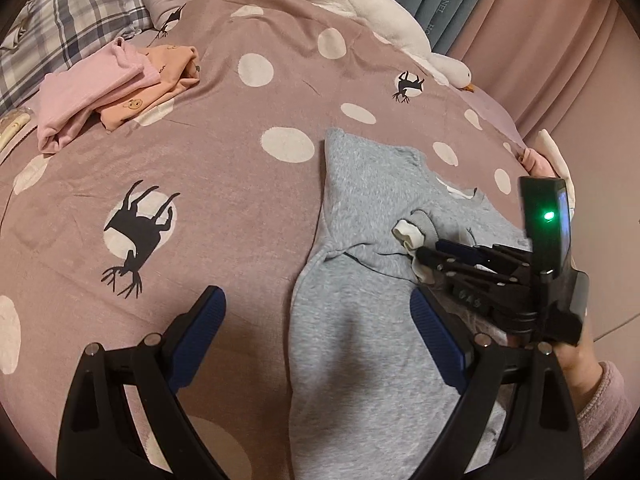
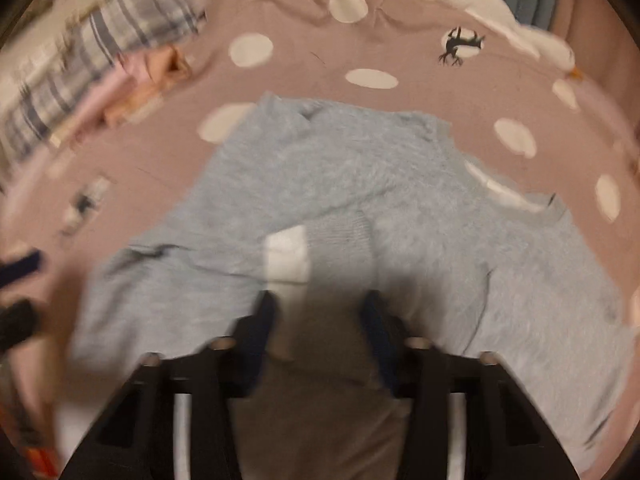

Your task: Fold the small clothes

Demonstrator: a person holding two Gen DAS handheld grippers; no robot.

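Note:
A light grey sweater (image 1: 360,200) (image 2: 320,168) lies spread on the dusty-pink bedspread (image 1: 224,184). One sleeve with a white cuff (image 1: 408,236) (image 2: 288,256) is folded in across its body. My right gripper (image 1: 425,253) (image 2: 320,308) comes in from the right and is shut on this sleeve just behind the cuff. The cloth fills the gap between its blue pads. My left gripper (image 1: 320,312) hovers wide open over the sweater's left edge. Its left finger is over bare bedspread and its right finger (image 1: 434,332) is over grey cloth. It holds nothing.
A pile of pink and orange clothes (image 1: 112,92) (image 2: 140,84) sits at the far left of the bed. Behind it is a plaid pillow (image 1: 72,12). A white plush goose (image 1: 372,12) lies along the far edge by the curtains. A person's hand (image 1: 580,360) in a pink sleeve holds the right gripper.

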